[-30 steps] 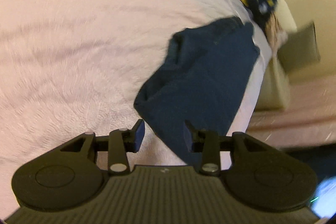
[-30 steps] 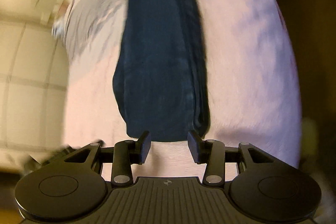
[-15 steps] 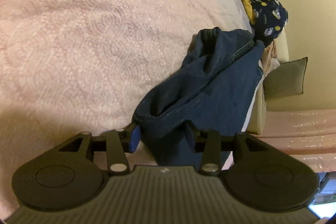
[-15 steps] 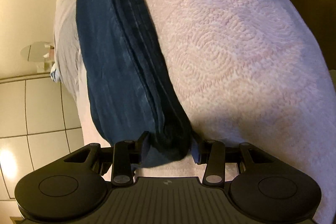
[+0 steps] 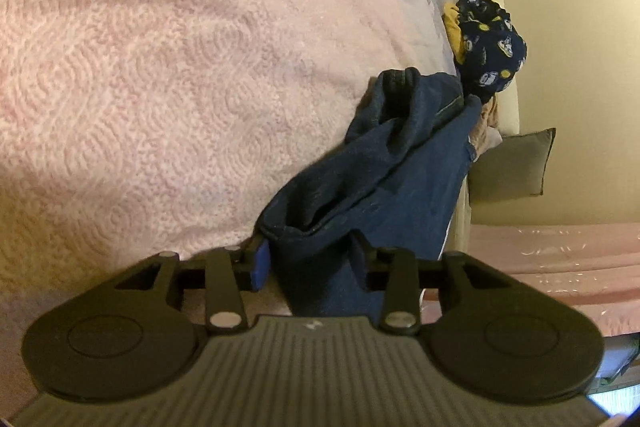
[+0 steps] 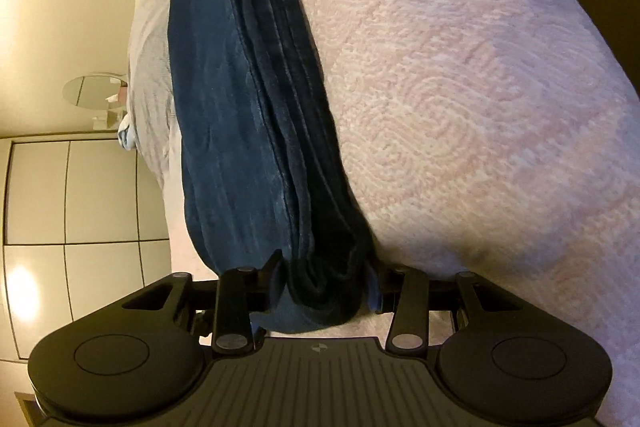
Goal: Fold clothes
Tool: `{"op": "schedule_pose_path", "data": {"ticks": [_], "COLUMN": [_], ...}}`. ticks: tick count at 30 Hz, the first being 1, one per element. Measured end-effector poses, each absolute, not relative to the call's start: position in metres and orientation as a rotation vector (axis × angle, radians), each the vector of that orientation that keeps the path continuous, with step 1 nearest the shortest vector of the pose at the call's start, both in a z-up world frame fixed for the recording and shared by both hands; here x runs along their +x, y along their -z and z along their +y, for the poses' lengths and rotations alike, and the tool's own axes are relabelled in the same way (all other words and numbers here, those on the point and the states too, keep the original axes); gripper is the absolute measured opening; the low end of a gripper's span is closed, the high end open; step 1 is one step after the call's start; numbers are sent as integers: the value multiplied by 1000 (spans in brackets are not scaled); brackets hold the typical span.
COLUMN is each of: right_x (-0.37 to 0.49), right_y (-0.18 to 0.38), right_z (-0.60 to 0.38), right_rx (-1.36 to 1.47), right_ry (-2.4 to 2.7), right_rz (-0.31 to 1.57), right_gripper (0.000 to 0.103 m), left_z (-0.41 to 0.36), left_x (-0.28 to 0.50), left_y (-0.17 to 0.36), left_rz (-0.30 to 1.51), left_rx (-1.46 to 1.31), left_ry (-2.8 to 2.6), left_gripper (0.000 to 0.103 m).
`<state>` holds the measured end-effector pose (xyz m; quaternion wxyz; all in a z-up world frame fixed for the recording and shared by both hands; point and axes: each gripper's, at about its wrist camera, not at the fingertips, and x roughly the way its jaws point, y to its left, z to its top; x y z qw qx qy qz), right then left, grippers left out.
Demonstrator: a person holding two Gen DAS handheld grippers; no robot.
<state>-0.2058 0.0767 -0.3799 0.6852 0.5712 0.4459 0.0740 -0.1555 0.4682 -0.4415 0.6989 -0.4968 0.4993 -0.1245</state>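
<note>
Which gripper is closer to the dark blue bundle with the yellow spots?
Can't tell. Both grippers sit at the near end of the jeans, with denim between their jaws: left gripper, right gripper. The spotted bundle lies past the far end in both views.

left gripper: low over the bed's edge, fingers apart with denim bunched between them, blue pad of one finger bare beside the cloth | right gripper: low at the bed's edge, fingers apart, a thick fold of denim filling the gap
</note>
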Motion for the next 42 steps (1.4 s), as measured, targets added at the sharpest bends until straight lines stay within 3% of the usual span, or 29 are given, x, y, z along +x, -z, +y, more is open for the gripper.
{"op": "schedule_pose_path", "data": {"ticks": [1, 2, 4, 8, 14, 18, 21, 22, 24, 26, 28, 36, 42], "right_x": [-204, -204, -204, -210, -236, -271, -279, -278, -275, -275, -265, -223, -191], "right_y": [378, 376, 371, 352, 327, 329, 350, 356, 365, 366, 352, 297, 257], "right_z": [77, 76, 74, 67, 49, 33, 28, 27, 27, 26, 21, 3, -12], "right_rx": [1269, 1252, 1236, 1208, 1188, 1189, 1217, 1228, 1214, 1172, 1203, 1324, 1417], "right_ry": [-162, -167, -185, -237, -267, -266, -207, -197, -201, -224, -226, -236, -241], "right_rz": [1011, 1020, 1031, 1022, 1037, 1114, 1141, 1144, 1137, 1138, 1160, 1250, 1318], "right_gripper": [32, 28, 25, 20, 18, 19, 25, 35, 37, 34, 23, 18, 18], "left_z": [469, 469, 470, 467, 452, 445, 439, 437, 435, 434, 435, 429, 413], "left_x": [-156, -157, -161, -174, -227, -278, -279, -279, -275, -274, -280, -264, -220], "left_y": [440, 438, 433, 413, 385, 401, 418, 424, 429, 428, 422, 318, 263], "left_rz": [1108, 1101, 1078, 1012, 949, 1012, 1042, 1052, 1056, 1053, 1037, 907, 951], "left_rx": [-1106, -1108, -1118, -1102, -1108, -1161, -1163, -1164, -1148, -1120, -1122, -1114, -1120], "left_ry": [283, 290, 306, 352, 405, 343, 299, 284, 283, 295, 313, 397, 344], "left_gripper": [31, 28, 20, 17, 17, 18, 23, 25, 26, 24, 19, 17, 17]}}
